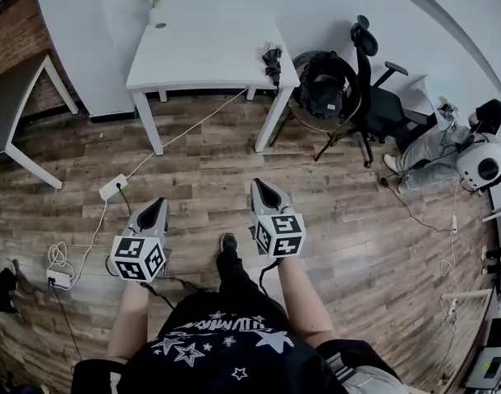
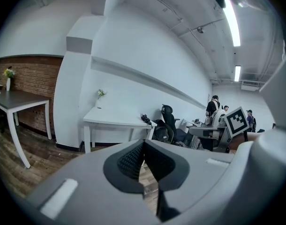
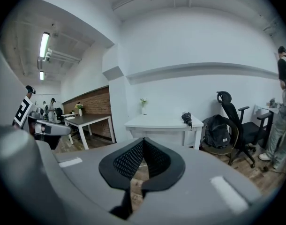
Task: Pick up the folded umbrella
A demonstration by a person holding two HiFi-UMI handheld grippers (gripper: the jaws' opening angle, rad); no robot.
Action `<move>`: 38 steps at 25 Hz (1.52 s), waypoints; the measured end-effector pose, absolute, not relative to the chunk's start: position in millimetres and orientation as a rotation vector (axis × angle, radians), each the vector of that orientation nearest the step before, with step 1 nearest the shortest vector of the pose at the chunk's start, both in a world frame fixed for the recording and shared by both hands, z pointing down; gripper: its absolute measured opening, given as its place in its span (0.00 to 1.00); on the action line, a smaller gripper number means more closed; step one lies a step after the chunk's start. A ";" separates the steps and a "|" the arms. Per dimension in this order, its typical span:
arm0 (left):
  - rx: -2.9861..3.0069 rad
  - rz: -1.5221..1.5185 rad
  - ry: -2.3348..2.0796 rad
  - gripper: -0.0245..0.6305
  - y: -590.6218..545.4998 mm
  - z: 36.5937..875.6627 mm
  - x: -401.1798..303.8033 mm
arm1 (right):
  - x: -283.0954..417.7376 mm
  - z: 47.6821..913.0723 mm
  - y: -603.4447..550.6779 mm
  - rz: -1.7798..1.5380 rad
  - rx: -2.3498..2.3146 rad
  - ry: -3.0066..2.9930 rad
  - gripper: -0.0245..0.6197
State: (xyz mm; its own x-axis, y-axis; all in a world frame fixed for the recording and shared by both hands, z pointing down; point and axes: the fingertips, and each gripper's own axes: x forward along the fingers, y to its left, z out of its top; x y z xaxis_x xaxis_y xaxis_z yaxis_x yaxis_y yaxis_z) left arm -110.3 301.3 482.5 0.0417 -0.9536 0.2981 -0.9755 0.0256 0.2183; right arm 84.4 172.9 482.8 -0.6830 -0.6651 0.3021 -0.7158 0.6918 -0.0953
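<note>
Left claw (image 1: 158, 203) at 7 o'clock is shut tight and empty over the floor (image 1: 357, 220), right claw (image 1: 263, 187) just beside it is shut and empty too, and the umbrella (image 1: 273, 60) sits at the 3 o'clock edge of the table (image 1: 193, 56), dead 12 from the right claw.

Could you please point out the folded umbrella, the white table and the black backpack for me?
folded umbrella (image 1: 273, 61), head view, middle of its black bundle.
white table (image 1: 203, 52), head view, bare part of its top.
black backpack (image 1: 323, 84), head view, its front panel.
</note>
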 end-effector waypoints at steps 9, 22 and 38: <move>2.000 0.102 -1.954 0.04 194.7 464.7 -120.7 | 77.2 470.9 52.4 0.351 1.175 -2.671 0.06; 1.987 0.112 -1.983 0.04 71.5 464.1 -120.8 | 69.3 473.8 -75.1 0.371 1.122 -2.691 0.06; 2.011 0.114 -1.928 0.04 -22.5 474.9 -140.8 | 45.3 489.5 -158.3 0.376 1.101 -2.640 0.06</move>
